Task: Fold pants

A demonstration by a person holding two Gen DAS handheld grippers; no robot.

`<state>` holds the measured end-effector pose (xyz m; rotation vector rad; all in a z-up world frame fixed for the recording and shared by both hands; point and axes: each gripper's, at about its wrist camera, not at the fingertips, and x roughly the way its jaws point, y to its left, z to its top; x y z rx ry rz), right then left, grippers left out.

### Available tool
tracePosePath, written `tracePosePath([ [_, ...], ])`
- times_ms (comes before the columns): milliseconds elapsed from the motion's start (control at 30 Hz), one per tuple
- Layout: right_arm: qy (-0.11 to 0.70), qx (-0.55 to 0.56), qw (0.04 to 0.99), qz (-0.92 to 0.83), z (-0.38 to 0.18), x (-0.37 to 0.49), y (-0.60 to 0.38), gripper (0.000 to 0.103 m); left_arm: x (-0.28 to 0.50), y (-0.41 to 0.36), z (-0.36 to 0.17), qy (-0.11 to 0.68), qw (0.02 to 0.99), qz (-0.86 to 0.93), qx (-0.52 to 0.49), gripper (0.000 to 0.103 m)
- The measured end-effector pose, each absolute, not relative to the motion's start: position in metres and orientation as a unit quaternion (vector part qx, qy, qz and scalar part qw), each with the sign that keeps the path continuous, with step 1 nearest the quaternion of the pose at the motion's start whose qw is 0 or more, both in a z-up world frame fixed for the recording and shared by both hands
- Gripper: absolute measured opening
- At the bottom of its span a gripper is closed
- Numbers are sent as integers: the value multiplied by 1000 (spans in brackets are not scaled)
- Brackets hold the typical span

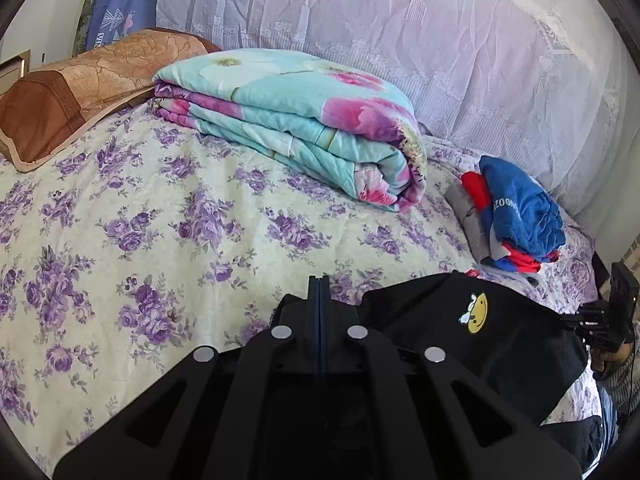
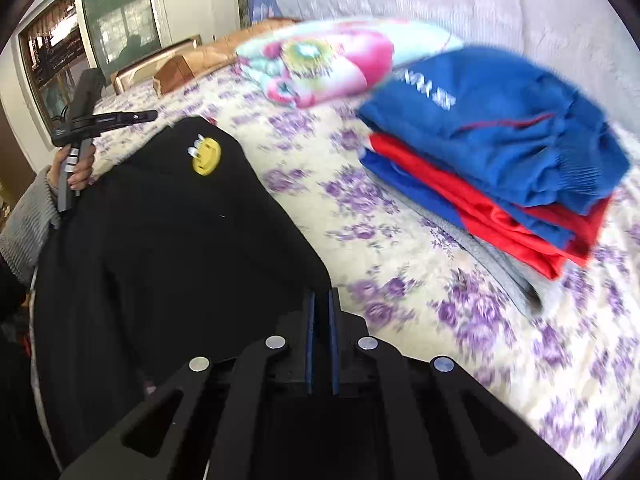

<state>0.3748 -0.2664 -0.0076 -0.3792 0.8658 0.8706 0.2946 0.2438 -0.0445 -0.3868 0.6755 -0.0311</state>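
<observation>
left gripper (image 1: 319, 284): fingers pressed flat together, only a thin seam between them. No cloth visible in the seam; black fabric sits just right of the tips. Pinching an edge or shut on nothing, can't tell.
right gripper (image 2: 322, 300): narrow gap between the blue pads, pants fabric butts up against the left finger. Whether cloth is inside the gap, can't tell.
pants (image 2: 168, 216): black, yellow smiley patch (image 2: 206, 156) facing up, spread between the two grippers at the near edge of the bed (image 1: 180, 220); near end drops out of sight below both cameras.
why held so: likely one gripper per side so the cloth stays taut and flat for a fold.
clothes stack (image 2: 500, 160): blue and red items on grey, beyond the pants to the right, apart from them. Probably the done pile.
quilt (image 1: 296, 120): folded, floral, further back.
pillow (image 1: 80, 92): brown, far left at the head of the bed.
risk: right view is motion-blurred, so edges may not line up.
</observation>
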Motion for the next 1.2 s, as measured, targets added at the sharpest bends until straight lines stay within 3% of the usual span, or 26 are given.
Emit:
tracePosePath([
  [200,368,-180,817,407,28,300,-284,6,272,249,-21,319,924,-33,-208,0],
  [400,364,-182,821,401,37,280,-281,6,306,252,-58,432,862,-38,-261,0],
  [567,359,-163,828,400,41,277,-279,6,330,250,-80,461,845,-32,-268,0],
  [600,361,-159,828,400,40,277,-279,6,332,251,-80,460,844,-35,-274,4],
  [733,373,-166,820,401,35,284,-277,6,337,256,-81,454,832,-67,-312,35],
  [1067,391,-151,811,408,15,309,-277,9,342,261,-79,464,833,-36,-299,45],
  [1100,390,-151,810,411,14,310,-276,11,344,260,-83,476,827,-35,-296,46],
  [1133,389,-150,809,414,13,311,-276,25,346,258,-86,486,823,-34,-291,46],
  [1200,383,-149,812,415,12,313,-274,44,349,254,-90,494,823,-29,-279,48],
])
